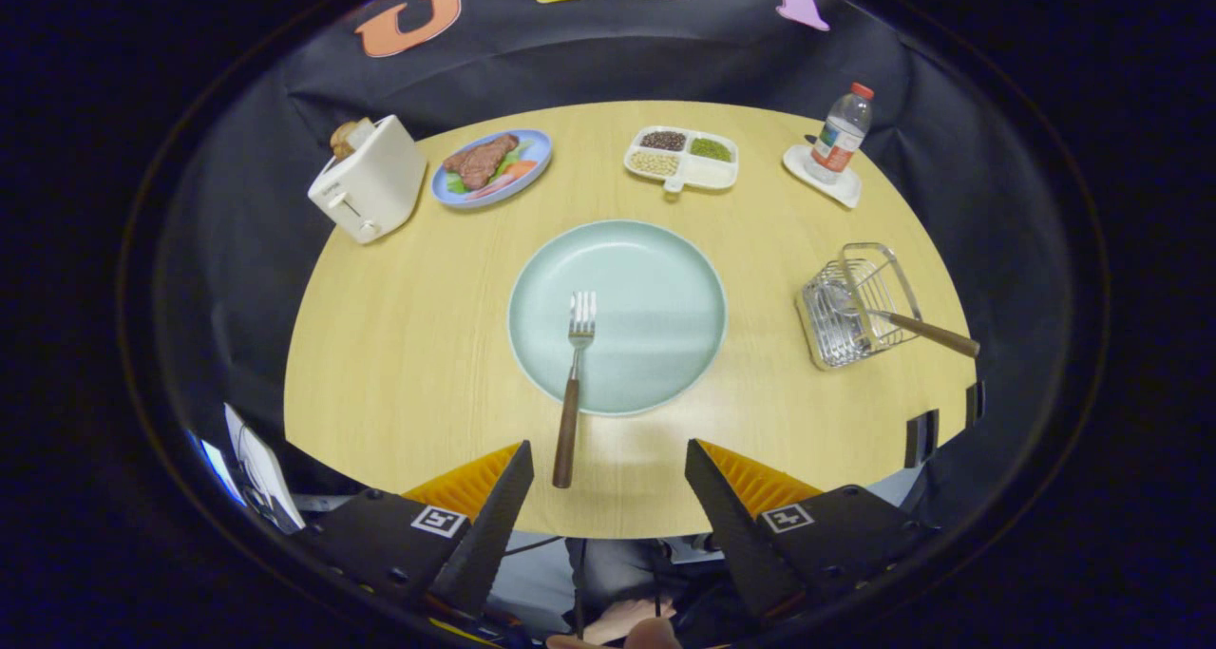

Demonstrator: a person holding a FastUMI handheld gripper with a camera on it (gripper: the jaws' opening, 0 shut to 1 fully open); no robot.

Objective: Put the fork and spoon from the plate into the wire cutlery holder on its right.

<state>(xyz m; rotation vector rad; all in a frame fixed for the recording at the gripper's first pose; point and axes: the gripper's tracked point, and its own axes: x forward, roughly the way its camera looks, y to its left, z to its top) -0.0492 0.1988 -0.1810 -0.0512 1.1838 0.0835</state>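
Gripper view: tool (608, 464) spread wide, holding nothing, above the near edge of the round pale wood-grain worktop (399, 345). Metal fork with brown wooden handle (573, 383) lies tines-first on the smooth pale-green round plate (655, 278), handle overhanging the rim toward the tool's left finger. Metal spoon with brown wooden handle (902, 321) rests bowl-down in the chrome wire cutlery holder (855, 307) right of the plate, handle sticking out. Beyond: white toaster (369, 191), blue plate of food (492, 167), white divided dish (681, 158), clear bottle (839, 136). Black cloth wall behind.
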